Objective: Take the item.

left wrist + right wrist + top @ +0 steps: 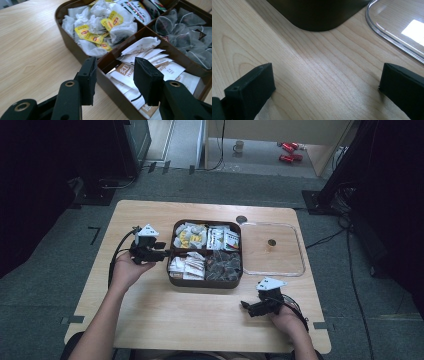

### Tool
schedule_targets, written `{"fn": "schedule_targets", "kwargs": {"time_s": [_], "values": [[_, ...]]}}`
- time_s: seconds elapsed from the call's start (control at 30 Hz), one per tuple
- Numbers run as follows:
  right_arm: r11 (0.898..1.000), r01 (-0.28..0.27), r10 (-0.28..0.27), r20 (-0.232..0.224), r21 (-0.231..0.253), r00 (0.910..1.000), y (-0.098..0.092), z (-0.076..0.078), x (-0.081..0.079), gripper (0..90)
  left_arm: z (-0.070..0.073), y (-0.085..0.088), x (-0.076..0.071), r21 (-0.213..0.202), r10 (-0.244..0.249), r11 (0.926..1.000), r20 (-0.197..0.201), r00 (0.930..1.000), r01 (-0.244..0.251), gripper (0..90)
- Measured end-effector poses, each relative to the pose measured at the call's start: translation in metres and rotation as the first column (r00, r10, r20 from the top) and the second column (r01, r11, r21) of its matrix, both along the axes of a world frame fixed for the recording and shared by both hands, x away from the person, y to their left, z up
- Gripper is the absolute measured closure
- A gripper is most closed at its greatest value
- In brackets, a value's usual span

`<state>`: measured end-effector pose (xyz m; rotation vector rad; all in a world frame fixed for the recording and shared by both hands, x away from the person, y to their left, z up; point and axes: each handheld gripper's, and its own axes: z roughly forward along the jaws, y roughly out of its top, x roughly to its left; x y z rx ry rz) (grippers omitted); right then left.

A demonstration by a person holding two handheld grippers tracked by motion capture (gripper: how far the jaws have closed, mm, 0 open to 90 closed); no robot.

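We saw the left gripper (115, 75) half open and empty, straddling the wall of the brown box (172, 279) over flat paper sachets (140, 65), beside crinkled tea bags (100, 27). The right gripper (327, 85) gaped wide and empty over the grained counter (312, 75), the clear lid's (397, 27) far side cut off.

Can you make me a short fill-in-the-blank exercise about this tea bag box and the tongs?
1. The dark brown box is split into ____ compartments.
2. The clear plastic lid lies on the wooden table to the ____ of the box in the high view.
3. The left tongs straddle the box wall at the compartment of ____ paper sachets.
4. The right tongs hold ____.

Missing words: four; right; white; nothing
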<state>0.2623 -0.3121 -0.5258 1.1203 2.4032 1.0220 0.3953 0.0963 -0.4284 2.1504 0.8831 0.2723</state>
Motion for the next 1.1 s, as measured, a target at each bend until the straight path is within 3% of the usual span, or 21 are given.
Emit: {"fn": "schedule_targets", "kwargs": {"time_s": [0.33, 0.57, 0.67, 1.1], "values": [[1.0, 0.005, -0.005, -0.001, 0.0, 1.0, 0.0, 0.0, -0.001, 0.0, -0.002, -0.014, 0.003, 0.0, -0.05, 0.9988, -0.014, 0.9987, 0.05, 55.2], [1.0, 0.007, -0.007, -0.001, 0.0, 1.0, 0.0, 0.0, -0.004, 0.0, -0.006, -0.024, 0.005, 0.003, -0.067, 0.9978, 0.013, 0.9977, 0.067, 57.5], [1.0, 0.009, -0.009, -0.001, 0.0, 1.0, 0.0, 0.0, -0.005, 0.0, -0.008, -0.029, 0.008, -0.002, -0.072, 0.9974, -0.013, 0.9973, 0.072, 57.5], [1.0, 0.009, -0.009, 0.0, 0.0, 1.0, 0.0, 0.0, -0.007, 0.0, -0.014, -0.046, 0.014, -0.022, -0.123, 0.9922, -0.033, 0.9918, 0.123, 56.5]]}}
